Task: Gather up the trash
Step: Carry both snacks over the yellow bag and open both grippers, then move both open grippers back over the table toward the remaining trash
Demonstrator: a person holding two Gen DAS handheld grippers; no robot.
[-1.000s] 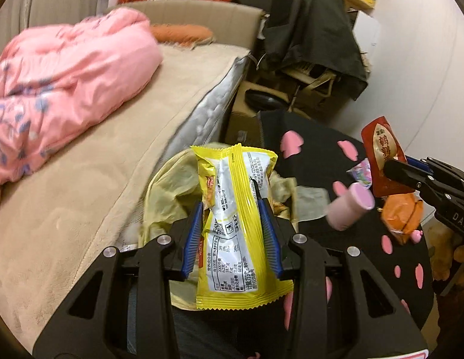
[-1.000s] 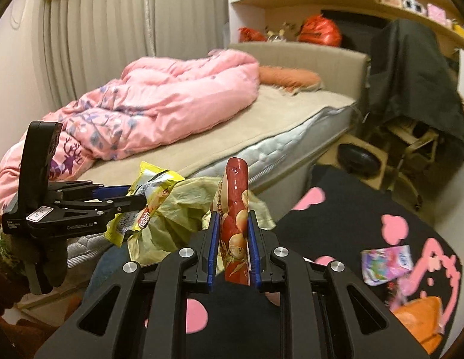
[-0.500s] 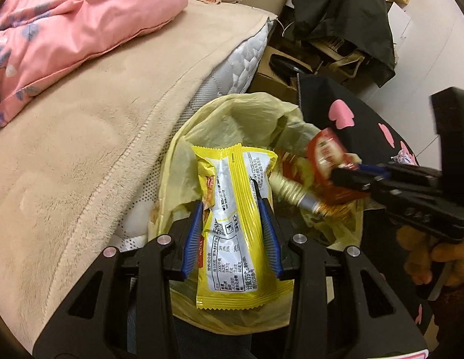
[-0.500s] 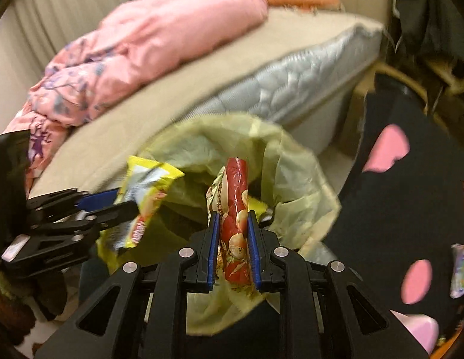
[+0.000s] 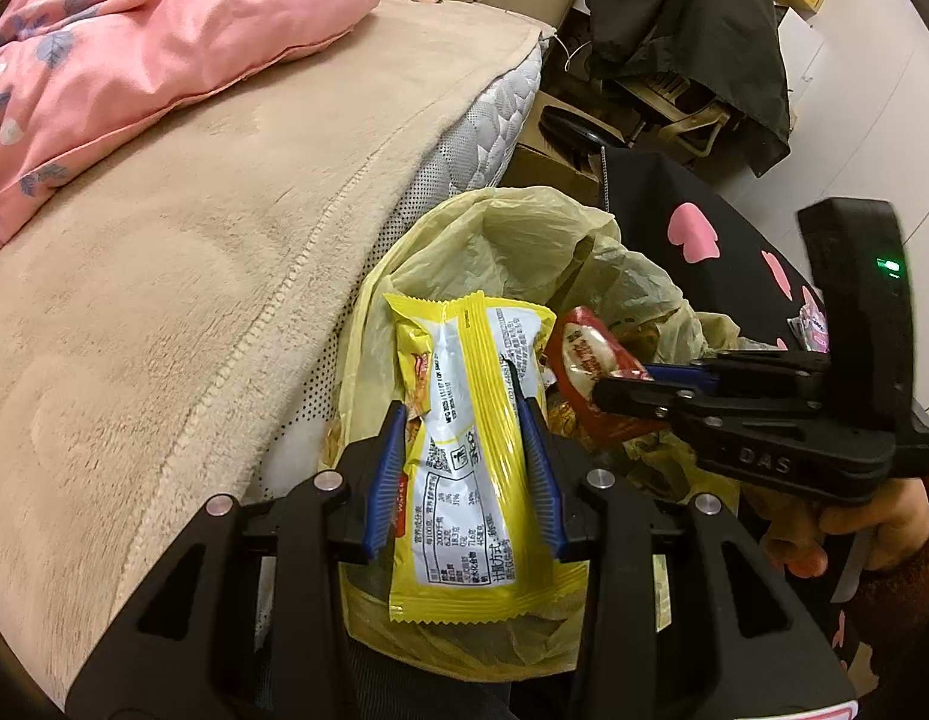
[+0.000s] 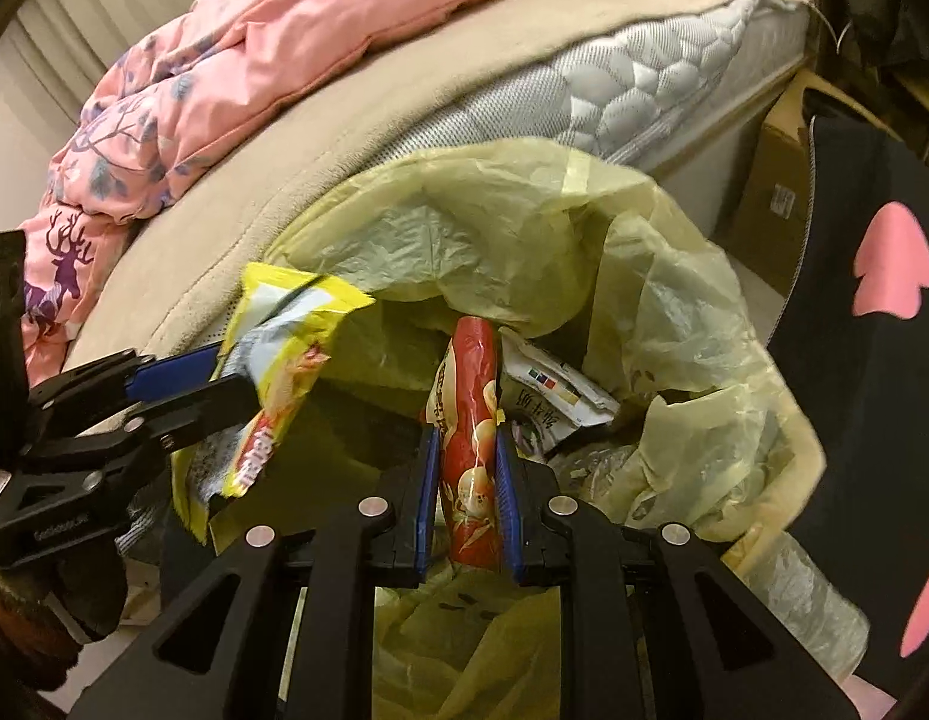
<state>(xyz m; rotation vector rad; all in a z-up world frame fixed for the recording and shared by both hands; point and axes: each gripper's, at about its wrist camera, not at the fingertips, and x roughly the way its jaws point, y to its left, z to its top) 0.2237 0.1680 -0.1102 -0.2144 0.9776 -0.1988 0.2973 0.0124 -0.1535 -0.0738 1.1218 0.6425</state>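
Observation:
My left gripper (image 5: pixel 464 420) is shut on a yellow snack wrapper (image 5: pixel 470 450) and holds it over the open mouth of a pale yellow trash bag (image 5: pixel 524 228). My right gripper (image 6: pixel 464 438) is shut on a red snack wrapper (image 6: pixel 470 420) and holds it inside the bag's mouth (image 6: pixel 524 222). In the left wrist view the right gripper (image 5: pixel 620 387) comes in from the right with the red wrapper (image 5: pixel 584 354). In the right wrist view the left gripper (image 6: pixel 224 372) holds the yellow wrapper (image 6: pixel 278 360) at the left. Other wrappers (image 6: pixel 554 402) lie in the bag.
The bed (image 5: pixel 224 210) with a beige blanket and a pink duvet (image 5: pixel 134 30) runs along the bag's left side. A black table with pink hearts (image 5: pixel 692 234) stands to the right. A cardboard box (image 6: pixel 782 180) and a chair with dark clothes (image 5: pixel 692 30) stand behind.
Both grippers have moved down and in over the trash bag with their wrappers still held. The right gripper is now lower and closer to the left one.

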